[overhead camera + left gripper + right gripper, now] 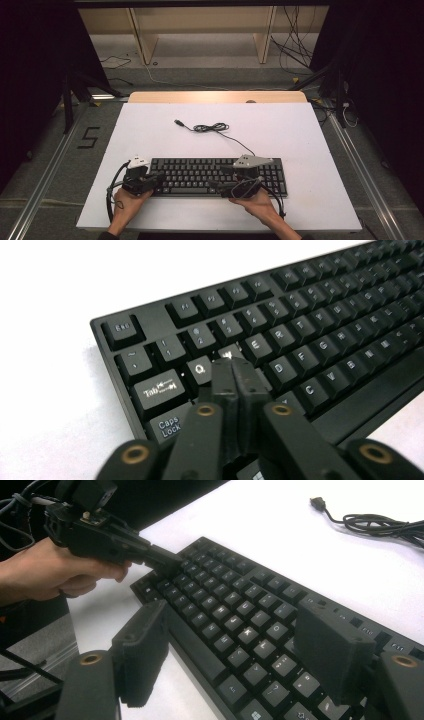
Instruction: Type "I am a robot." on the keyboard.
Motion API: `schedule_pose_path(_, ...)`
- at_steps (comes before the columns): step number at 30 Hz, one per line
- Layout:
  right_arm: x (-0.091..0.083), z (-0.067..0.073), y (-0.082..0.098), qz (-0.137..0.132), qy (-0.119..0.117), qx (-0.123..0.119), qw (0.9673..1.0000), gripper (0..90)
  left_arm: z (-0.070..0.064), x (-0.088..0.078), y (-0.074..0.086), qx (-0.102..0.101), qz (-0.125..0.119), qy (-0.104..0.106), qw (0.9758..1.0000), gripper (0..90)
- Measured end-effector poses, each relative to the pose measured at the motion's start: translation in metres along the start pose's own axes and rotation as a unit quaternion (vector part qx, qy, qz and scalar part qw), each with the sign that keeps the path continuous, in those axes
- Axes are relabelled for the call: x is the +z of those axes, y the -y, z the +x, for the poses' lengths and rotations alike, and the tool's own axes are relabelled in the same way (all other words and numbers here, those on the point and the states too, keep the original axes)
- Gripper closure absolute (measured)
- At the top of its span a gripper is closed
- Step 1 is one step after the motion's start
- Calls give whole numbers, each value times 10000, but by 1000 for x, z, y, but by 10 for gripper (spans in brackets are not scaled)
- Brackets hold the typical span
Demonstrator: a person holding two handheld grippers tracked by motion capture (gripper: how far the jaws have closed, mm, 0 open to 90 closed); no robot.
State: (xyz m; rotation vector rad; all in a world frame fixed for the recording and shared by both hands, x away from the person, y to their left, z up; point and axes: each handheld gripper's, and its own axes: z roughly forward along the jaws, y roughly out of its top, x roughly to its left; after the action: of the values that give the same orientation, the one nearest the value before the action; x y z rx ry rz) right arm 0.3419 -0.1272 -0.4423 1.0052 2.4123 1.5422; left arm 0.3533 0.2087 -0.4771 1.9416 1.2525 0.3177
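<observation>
From above, a black full-size keyboard (217,176) is seen lying flat near the front edge of the white table (150,130), long side running left to right. Its thin black cable (212,128) trails off toward the middle of the table, with a small loose coil and the plug lying bare at the end. The left gripper (159,178) is held over the keyboard's left end and the right gripper (216,186) over its middle-to-right part, each carried by a hand coming in from the bottom. Finger state can't really be made out from up here.

Over in the left gripper view, the keyboard's (280,335) matte black keycaps with pale legends are shown pretty clearly: Esc, Tab, Caps Lock, Q, E, R, plus the number row. The left gripper's (234,364) jaws are pressed together with nothing pinched between them, and the joined tips are set right down at the W key, between Q and E.

On to the right gripper view, where the right gripper (235,655) is held with its jaws spread wide, nothing between the pads, hovering over the keyboard's (240,600) bottom rows. The front edge and spacebar are seen running between the two pads. Farther off, the left gripper (167,565) is seen poking at the far-left keys, and the cable (370,522) is seen lying on the table beyond.
</observation>
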Motion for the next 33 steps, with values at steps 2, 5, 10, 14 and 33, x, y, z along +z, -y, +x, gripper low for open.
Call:
schedule_pose_path(2,0,0,0,-7,-5,5,10000,311,0,-3,-1,-53,-96,14,9999,820)
schedule_pose_path(5,0,1,0,-9,-31,-9,10000,309,1,-9,-2,-111,-276,107,9995,726)
schedule_pose_path(10,3,3,1,-3,-80,-43,10000,302,3,-19,-2,-250,-509,260,9981,596)
schedule_pose_path(14,4,5,1,6,-112,-95,9999,301,4,-24,-1,-333,-694,441,9961,466)
schedule_pose_path(33,20,13,2,313,-177,-259,9990,547,-6,-36,3,-345,-1274,795,9881,278)
